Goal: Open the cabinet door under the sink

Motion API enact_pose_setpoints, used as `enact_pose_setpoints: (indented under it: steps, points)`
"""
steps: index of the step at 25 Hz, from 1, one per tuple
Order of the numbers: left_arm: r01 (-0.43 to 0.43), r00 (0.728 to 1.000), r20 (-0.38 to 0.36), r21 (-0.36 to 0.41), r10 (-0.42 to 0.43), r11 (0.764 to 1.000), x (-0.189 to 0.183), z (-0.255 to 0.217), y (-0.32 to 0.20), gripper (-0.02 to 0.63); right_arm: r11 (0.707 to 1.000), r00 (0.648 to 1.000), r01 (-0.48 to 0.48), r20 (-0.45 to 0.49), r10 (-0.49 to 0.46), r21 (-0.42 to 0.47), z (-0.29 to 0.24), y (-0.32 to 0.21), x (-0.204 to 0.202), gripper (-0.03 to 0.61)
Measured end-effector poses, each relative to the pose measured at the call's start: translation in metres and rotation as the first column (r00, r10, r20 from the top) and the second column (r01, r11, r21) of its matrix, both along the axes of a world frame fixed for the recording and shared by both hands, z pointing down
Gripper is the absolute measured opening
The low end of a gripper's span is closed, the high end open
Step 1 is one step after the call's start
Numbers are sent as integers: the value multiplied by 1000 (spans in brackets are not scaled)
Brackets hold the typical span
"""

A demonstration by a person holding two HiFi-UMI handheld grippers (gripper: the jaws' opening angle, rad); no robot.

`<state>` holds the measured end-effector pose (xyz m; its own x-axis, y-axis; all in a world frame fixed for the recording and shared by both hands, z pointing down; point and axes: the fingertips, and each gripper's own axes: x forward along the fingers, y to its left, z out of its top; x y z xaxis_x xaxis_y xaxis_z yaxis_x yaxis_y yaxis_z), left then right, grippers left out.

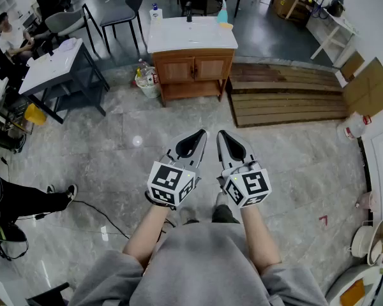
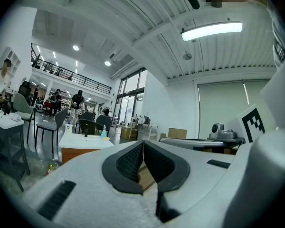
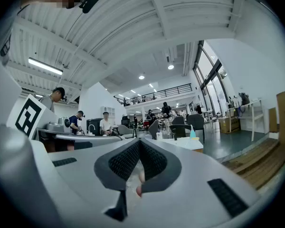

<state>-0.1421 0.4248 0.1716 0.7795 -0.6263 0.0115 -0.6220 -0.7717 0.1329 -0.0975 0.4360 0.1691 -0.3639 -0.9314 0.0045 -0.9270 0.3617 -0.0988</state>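
Note:
A wooden sink cabinet (image 1: 195, 69) with a white basin top (image 1: 190, 34) stands far ahead across the grey floor, both of its doors closed. My left gripper (image 1: 196, 136) and right gripper (image 1: 224, 136) are held side by side close to the person's body, well short of the cabinet. Both are shut, with nothing between their pads. In the left gripper view the left gripper (image 2: 142, 145) points towards the cabinet (image 2: 80, 148), low at the left. In the right gripper view the right gripper (image 3: 139, 145) has the basin top (image 3: 190, 144) just to its right.
A stepped wooden platform (image 1: 287, 94) lies right of the cabinet. A bin with bottles (image 1: 147, 81) stands at the cabinet's left foot. A grey table (image 1: 51, 65) and chairs (image 1: 118, 11) are at the back left. A seated person's leg (image 1: 25, 199) and a cable (image 1: 102, 215) are at my left.

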Motion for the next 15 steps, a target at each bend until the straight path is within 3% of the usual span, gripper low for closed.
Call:
enact_pose_setpoints:
  steps: [15]
  points:
    - [21, 1000, -16, -32, -22, 999, -34, 10, -8, 14, 1000, 999, 29, 23, -29, -10, 10, -7, -32, 8]
